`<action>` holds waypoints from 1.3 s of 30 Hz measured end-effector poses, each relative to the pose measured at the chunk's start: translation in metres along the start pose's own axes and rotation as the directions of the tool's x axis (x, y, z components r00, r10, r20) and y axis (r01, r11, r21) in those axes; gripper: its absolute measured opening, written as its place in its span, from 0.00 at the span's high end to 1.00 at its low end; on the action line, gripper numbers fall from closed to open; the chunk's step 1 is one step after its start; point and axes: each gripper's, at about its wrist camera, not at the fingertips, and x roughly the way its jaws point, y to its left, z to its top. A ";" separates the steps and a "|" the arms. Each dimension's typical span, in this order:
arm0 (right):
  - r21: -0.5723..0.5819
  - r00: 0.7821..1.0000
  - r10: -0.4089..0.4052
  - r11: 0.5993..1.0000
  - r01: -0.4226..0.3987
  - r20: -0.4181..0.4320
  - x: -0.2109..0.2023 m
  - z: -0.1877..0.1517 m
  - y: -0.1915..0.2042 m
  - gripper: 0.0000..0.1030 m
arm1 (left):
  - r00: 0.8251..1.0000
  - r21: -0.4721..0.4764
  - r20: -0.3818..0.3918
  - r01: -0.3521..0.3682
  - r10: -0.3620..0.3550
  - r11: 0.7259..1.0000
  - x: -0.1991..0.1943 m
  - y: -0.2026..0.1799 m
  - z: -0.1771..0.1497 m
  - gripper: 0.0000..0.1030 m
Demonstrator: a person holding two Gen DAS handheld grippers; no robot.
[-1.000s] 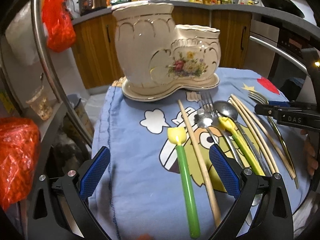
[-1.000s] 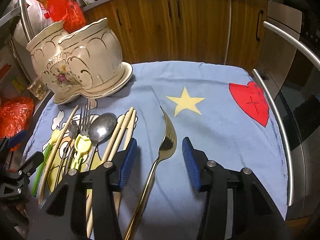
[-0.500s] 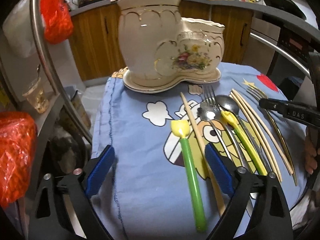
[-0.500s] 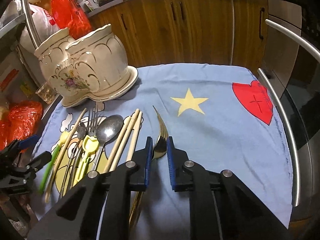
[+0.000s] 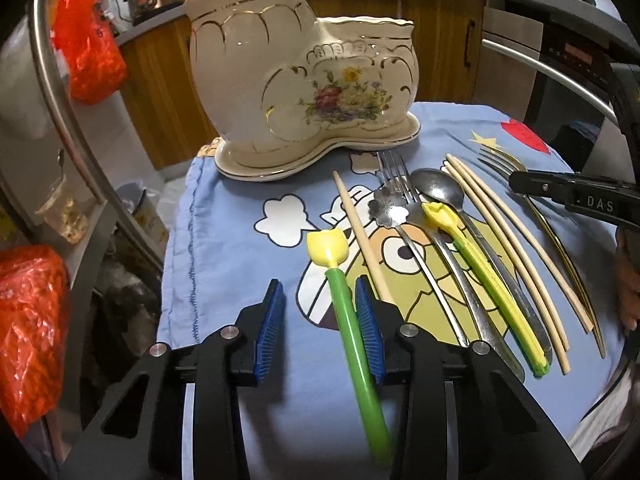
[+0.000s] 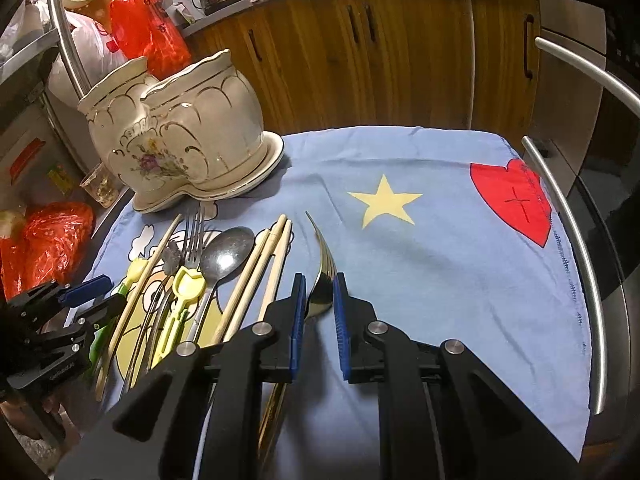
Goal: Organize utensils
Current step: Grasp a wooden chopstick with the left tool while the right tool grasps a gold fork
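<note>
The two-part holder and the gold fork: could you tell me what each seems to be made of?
The two-part holder looks like glazed ceramic: glossy cream surface, gilt scallop lines, a painted flower spray. The gold fork appears to be polished metal with a gold-coloured finish, judging by its mirror-like reflections; whether plated or solid cannot be told.

Left wrist view low and close over the blue cloth [image 5: 224, 216], facing twelve o'clock toward the ceramic holder [image 5: 304, 92], right wrist view likewise close, holder [image 6: 180, 136] at ten o'clock, both sharing the utensil row [image 5: 460, 248].
</note>
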 end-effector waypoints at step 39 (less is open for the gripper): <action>-0.014 0.999 0.046 0.999 -0.046 -0.001 0.001 -0.001 -0.001 0.86 | 0.998 -0.020 0.015 0.062 -0.062 0.998 0.020 -0.025 0.023 0.93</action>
